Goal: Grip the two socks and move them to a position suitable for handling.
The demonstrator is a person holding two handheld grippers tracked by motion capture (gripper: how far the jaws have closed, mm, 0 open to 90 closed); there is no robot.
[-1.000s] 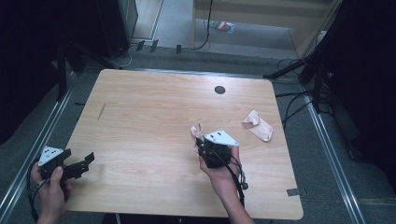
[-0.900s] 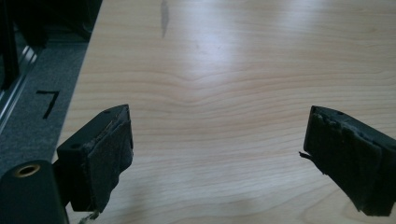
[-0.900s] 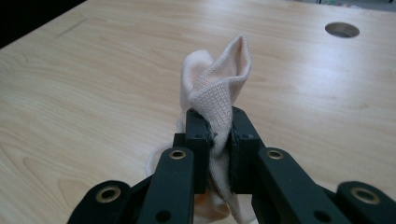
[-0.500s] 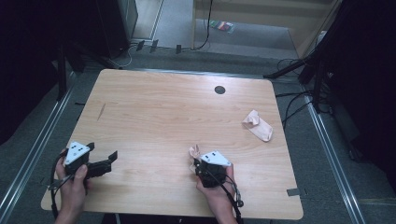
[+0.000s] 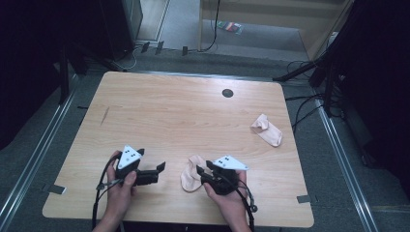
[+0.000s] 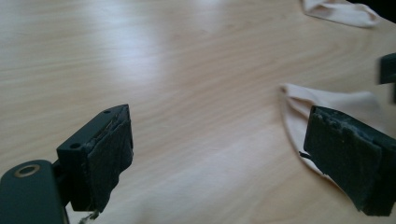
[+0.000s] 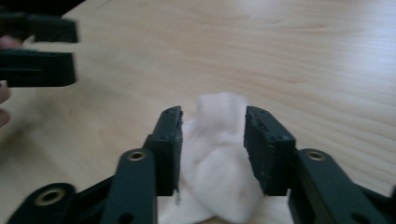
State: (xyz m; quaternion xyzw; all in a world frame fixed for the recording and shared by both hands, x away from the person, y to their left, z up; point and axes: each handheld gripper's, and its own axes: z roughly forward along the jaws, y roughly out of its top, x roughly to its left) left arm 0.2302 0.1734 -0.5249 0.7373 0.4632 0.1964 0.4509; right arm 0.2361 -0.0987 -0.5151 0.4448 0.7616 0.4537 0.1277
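While the left tongs [image 5: 159, 170] gape nearby, the sock [image 5: 191, 175] lies between the right tongs [image 5: 204, 173].

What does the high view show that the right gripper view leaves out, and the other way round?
High view: the second sock lying apart near the table's right edge, a dark round hole, and both hands. Right gripper view: the right gripper with jaws parted, the near sock bunched between them, pads not clearly pressing. Both: that near sock, the left gripper and the wooden tabletop.
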